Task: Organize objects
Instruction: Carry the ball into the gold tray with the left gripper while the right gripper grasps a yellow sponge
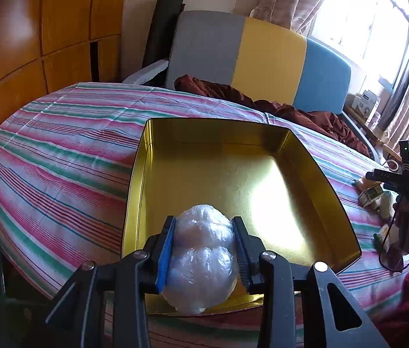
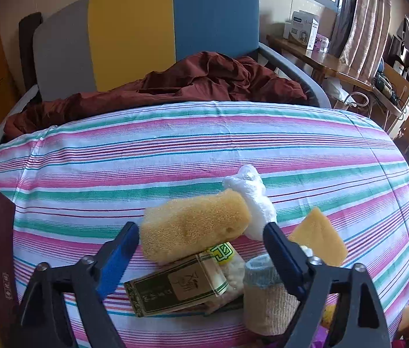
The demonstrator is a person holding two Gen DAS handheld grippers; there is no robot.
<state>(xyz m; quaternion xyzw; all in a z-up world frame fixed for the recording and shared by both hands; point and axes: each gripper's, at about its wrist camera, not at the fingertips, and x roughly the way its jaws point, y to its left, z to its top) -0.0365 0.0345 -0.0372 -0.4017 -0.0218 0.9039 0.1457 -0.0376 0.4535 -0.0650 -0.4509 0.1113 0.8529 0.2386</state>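
Striped cloth (image 1: 59,150) covers the table; red-brown fabric (image 2: 193,84) lies bunched at its far edge, before a grey-yellow-blue chair back (image 1: 265,58).

Gold tin (image 1: 227,162) sits open on the cloth, floor bare, sun glare on its right half.

Left gripper (image 1: 204,249) is clamped on a clear plastic bundle (image 1: 201,258), pads pressing both sides, held over the tin's near edge.

Right gripper (image 2: 201,249) is partly open, jaws straddling a yellow sponge (image 2: 193,226) without pressing on it. The sponge rests on a green-edged packet (image 2: 175,287). Beside these: a white plastic wad (image 2: 250,197) behind the sponge, a sponge wedge (image 2: 320,237) to the right, and a woven roll (image 2: 265,301) near the right finger.
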